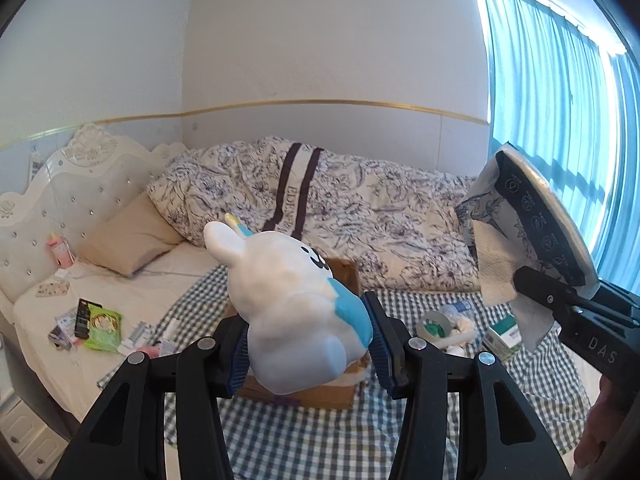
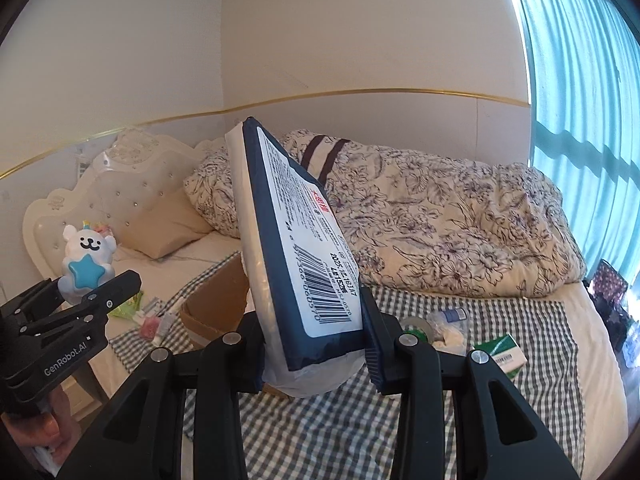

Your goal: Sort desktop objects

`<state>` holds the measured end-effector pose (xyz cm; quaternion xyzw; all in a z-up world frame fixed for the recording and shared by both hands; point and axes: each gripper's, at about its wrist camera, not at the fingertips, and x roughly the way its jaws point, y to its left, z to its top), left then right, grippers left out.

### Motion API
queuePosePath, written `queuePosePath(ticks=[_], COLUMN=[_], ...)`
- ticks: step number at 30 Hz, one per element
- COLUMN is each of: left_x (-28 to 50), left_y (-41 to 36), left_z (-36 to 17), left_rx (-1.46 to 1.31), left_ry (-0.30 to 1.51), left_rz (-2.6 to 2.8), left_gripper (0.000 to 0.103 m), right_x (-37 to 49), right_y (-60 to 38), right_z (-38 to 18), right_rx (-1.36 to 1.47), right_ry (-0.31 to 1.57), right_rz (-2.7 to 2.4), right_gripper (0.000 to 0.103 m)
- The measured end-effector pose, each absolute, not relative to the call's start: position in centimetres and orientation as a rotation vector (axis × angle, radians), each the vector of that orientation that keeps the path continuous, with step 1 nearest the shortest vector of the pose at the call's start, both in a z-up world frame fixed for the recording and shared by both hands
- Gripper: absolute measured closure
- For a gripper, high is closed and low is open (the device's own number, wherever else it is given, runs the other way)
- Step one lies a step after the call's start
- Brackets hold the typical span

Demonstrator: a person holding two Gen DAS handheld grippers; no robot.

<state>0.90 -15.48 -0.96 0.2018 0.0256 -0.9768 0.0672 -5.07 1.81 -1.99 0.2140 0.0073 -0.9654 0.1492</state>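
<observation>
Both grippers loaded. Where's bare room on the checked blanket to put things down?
Free: the checked blanket in front of the cardboard box, and its strip below the floral duvet. Crowded: right of the box around the tape roll and green box, and the sheet left of it with the green packet.

"GenRobot.AI" on left tool (image 2: 76,300), "DAS" on right tool (image 1: 532,292), "EDEN" on duvet (image 1: 296,184)

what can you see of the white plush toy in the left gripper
The white plush toy is a soft, rounded animal figure with stubby ears, a black smiling face and a blue star on its belly. A small yellow and blue tuft sits by one ear. The left gripper clamps its lower body between blue pads, holding it tilted in the air above the cardboard box on the checkered blanket.
</observation>
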Motion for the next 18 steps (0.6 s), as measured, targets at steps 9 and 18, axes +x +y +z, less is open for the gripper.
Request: queuePosePath(ticks=[9,18], left_x=[-0.1,-4.0], left_y=[-17.1,-20.2], left_z=[0.2,-4.2], left_rx=[0.541,0.703], left_ry=[0.06,0.184], left_rz=[-2.929,-2.897], left_gripper=[0.052,0.058], right_x=[-7.3,-10.5], right_y=[-0.9,-2.5], right_z=[-1.5,-4.1], right_rx=[0.595,0.66], right_ry=[0.038,0.072], right_rz=[-2.74,-2.736], right_gripper=[0.067,0.067])
